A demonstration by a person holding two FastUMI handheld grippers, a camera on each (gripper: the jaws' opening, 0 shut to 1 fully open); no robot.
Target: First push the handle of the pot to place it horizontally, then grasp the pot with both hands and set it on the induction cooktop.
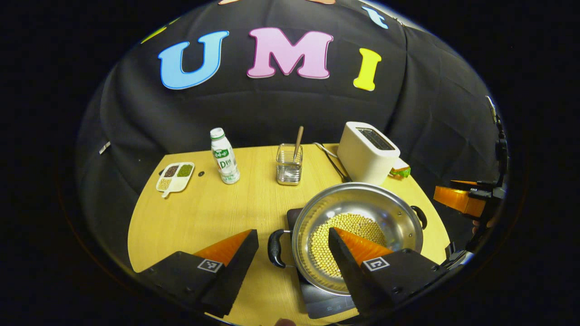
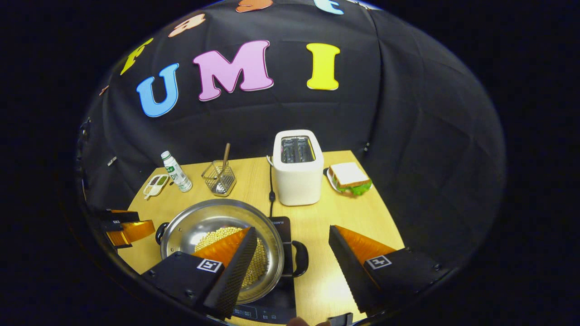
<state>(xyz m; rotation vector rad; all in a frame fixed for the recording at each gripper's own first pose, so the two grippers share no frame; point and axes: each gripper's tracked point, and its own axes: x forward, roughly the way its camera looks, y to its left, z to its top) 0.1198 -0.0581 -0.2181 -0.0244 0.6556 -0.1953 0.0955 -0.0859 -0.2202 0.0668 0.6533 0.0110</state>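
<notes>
Your pot (image 1: 358, 235) with yellow beans sits on the cooktop (image 1: 324, 303), in front of the toaster (image 1: 367, 151), handles pointing sideways. Your left gripper (image 1: 293, 246) and right gripper (image 2: 292, 242) each straddle one pot handle, jaws wide, holding nothing.

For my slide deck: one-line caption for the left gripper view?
Open left gripper straddling the handle of the bean-filled pot on the induction cooktop.

Bare counter (image 1: 199, 217) to your left of the pot (image 1: 358, 235), toaster (image 2: 297, 166) standing close behind it, glass holder (image 1: 289, 164) and bottle (image 1: 224, 156) farther back, sandwich (image 2: 350, 178) at the far right, open counter beside the right handle.
</notes>
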